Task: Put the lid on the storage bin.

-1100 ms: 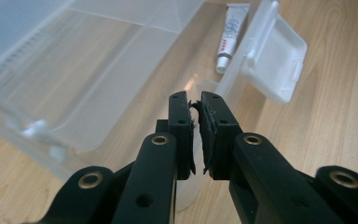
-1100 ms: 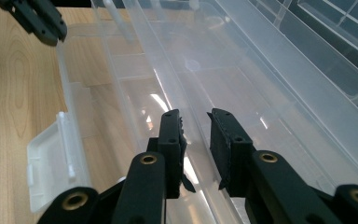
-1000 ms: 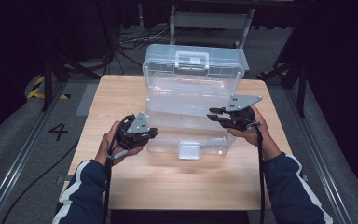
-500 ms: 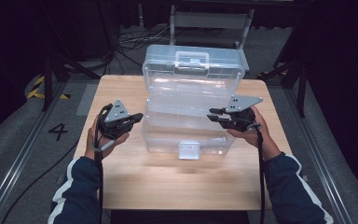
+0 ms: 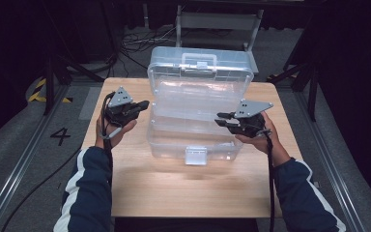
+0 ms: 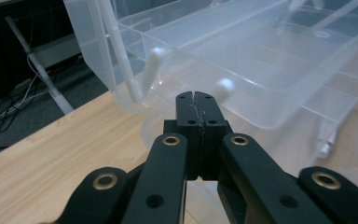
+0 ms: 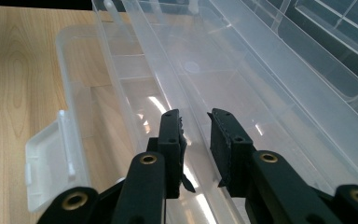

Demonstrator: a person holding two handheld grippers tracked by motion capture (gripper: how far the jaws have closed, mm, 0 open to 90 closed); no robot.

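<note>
1. We are seeing the left tool (image 5: pixel 142 104), jaws just closed on nothing, pulling away from the clear plastic toolbox (image 5: pixel 195 116).
2. The right tool (image 5: pixel 221 119), slightly parted, is straddling the tray edge.
3. The toolbox is sitting open mid-bench (image 5: pixel 183 188).

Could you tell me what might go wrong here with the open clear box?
The right hand-held gripper has its jaws astride the thin tray edge without clearly pinching it, so the tray could slip. The left hand-held gripper, shut and empty, is beside the clear box, which may slide or tip unbraced.
</note>
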